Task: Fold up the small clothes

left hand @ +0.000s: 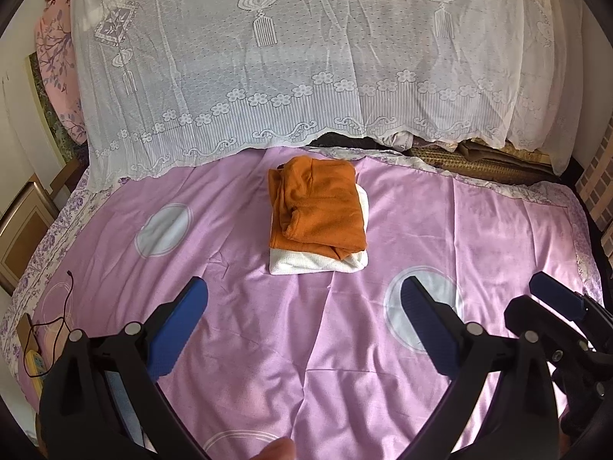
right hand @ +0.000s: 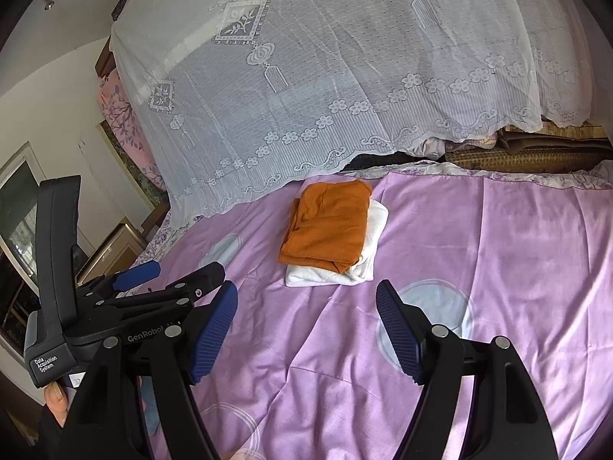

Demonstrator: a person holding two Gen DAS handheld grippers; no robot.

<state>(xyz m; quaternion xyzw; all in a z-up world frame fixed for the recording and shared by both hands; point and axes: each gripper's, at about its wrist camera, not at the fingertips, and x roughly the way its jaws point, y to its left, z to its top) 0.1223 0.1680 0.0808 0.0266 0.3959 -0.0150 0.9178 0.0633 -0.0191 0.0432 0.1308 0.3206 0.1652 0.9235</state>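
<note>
Both claws, left claw and right claw, gape wide, empty; the left reads "GenRobot", "Data Acquisition System".

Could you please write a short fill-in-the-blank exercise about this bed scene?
1. The folded orange garment lies on top of a folded ____ one.
2. Both sit on a ____ sheet.
3. The left gripper and right gripper are both ____.

Answers: white; pink; open
</note>
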